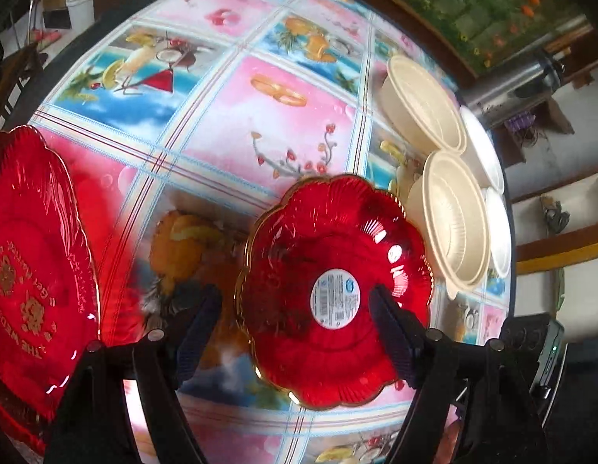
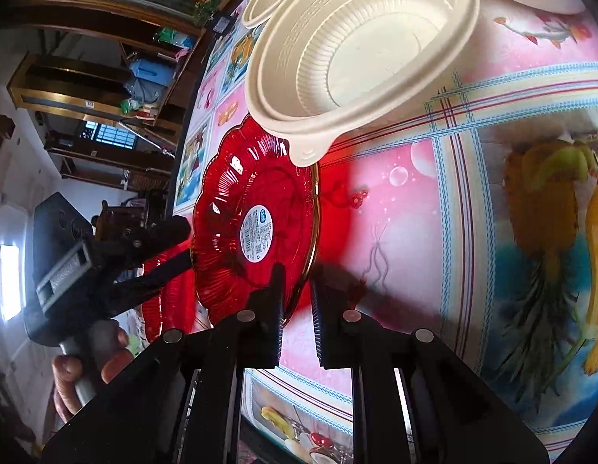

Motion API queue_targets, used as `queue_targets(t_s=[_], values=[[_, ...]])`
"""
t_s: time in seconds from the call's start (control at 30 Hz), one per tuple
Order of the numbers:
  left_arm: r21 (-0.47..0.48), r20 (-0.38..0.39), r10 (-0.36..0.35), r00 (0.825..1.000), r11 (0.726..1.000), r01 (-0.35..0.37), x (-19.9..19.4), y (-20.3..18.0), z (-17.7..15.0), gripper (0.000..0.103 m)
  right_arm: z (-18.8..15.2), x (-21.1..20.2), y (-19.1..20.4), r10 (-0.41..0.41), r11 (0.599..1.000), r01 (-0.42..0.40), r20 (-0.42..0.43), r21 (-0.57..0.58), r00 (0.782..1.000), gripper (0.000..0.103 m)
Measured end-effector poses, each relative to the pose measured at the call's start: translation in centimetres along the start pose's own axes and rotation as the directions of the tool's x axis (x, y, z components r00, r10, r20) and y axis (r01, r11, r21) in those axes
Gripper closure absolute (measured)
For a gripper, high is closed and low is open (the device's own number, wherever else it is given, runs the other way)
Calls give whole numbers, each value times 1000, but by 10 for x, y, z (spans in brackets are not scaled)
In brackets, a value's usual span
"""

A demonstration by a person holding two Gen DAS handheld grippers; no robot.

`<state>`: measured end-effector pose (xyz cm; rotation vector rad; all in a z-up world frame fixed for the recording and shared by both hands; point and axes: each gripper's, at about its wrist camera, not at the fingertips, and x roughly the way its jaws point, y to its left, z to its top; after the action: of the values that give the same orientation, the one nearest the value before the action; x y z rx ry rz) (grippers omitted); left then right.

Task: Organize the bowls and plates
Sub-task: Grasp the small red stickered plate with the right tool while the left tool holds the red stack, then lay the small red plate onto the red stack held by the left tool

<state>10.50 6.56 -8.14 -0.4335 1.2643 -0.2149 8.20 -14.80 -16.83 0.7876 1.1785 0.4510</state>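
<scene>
A red scalloped plate [image 1: 299,270] [image 2: 229,178] with a gold rim and a white round sticker sits in the middle of the table. My right gripper [image 2: 298,301] is shut on its near rim, and the plate looks tilted up off the cloth. My left gripper [image 1: 295,309] [image 2: 187,241] is open at the plate's opposite edge. One finger [image 1: 391,328] hangs over the plate by the sticker and the other stands beyond the rim, neither pressing. A second red plate [image 1: 32,270] with gold lettering lies to the left. Cream bowls [image 1: 453,220] [image 2: 356,50] stand beside the held plate.
A fruit-patterned tablecloth [image 1: 229,123] covers the table. More cream and white bowls [image 1: 426,104] crowd the table's right edge [image 1: 509,208]. A steel flask [image 1: 511,85] and wooden furniture stand beyond it. A hand [image 2: 90,359] holds the left gripper's handle.
</scene>
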Motion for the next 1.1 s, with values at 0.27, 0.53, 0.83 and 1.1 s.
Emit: queue_targets(t_s=[0.27,0.53,0.83,1.1], values=[[-51,56,13,998,999,-10,5,25,-4,95,-6,-5,-8,21,999,-22,27,26,999,91],[24,117,68,991,997,-72,2,14,-14,97,-11,-7,-6,14,1000,-15,53,13,999,91],[106,266,70,962,989,-101,-47,7,-32,97,-19,-11,14,17,998,-14,70,-55,997,91],[55,384,71,920,994,-99,-111,47,-47,96,-25,-7,84,82,980,-69,63,-184,995,91]])
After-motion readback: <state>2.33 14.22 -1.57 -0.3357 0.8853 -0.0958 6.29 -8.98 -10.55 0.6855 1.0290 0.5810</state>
